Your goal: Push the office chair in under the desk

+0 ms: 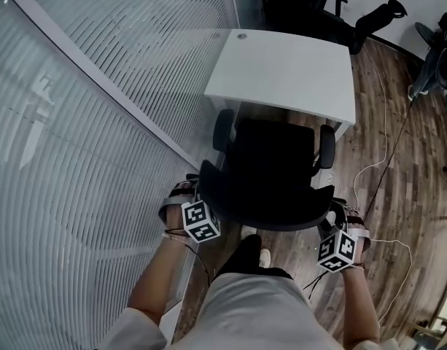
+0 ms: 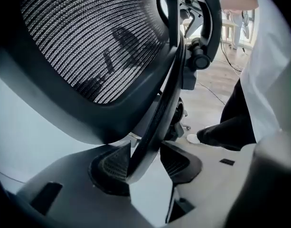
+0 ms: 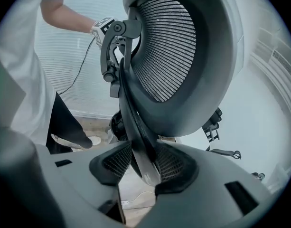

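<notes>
I'm clamping the left hand-held gripper and right hand-held gripper on the black mesh office chair; uneven pushing risks its armrests striking the white rectangular surface.

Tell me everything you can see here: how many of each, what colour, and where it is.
office chair: one, black, directly in front of the desk, backrest toward the person
desk: one, white, beside the glass wall
glass wall: one, pale with fine stripes, along the left
second chair: one, black, beyond the desk
cables: at least two, white and black, on the floor at the right
floor: one, brown wood planks
left tongs: one, grey, closed on the backrest's left edge
right tongs: one, grey, closed on the backrest's right edge
shirt: one, white, bottom centre
trousers: one pair, dark, behind the chair
shoe: one visible, white, on the floor
</notes>
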Available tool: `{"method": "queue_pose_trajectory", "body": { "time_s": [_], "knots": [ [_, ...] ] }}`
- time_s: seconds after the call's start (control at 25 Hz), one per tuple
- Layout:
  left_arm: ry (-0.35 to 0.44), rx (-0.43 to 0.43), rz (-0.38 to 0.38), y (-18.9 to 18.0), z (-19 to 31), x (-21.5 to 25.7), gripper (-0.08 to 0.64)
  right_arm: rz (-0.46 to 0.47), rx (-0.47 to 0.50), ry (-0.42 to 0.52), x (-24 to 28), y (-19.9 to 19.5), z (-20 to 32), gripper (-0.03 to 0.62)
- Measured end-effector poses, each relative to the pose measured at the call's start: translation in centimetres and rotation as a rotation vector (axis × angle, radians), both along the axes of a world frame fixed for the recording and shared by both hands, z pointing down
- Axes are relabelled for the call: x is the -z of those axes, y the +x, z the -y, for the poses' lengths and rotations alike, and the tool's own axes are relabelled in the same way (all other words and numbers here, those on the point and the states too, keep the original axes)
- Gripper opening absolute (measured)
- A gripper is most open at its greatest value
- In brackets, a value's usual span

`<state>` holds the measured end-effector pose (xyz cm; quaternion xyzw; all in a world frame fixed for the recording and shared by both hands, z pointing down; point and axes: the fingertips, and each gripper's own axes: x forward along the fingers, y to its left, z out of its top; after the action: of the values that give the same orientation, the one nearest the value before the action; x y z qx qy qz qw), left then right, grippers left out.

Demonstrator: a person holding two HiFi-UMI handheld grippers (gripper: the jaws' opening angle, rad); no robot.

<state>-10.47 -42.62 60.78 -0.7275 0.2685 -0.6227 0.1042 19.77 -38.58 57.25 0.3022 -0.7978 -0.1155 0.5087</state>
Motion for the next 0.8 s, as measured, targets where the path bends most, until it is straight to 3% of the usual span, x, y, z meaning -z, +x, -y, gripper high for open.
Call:
{"method": "queue_pose_trajectory", "body": {
  "time_s": [0.8],
  "knots": [
    [0.016, -0.076, -0.038, -1.2, 9.9, -0.5, 0.204, -0.020, -0.072, -0.039, -0.6, -1.5, 9.1, 0.170]
  ]
}}
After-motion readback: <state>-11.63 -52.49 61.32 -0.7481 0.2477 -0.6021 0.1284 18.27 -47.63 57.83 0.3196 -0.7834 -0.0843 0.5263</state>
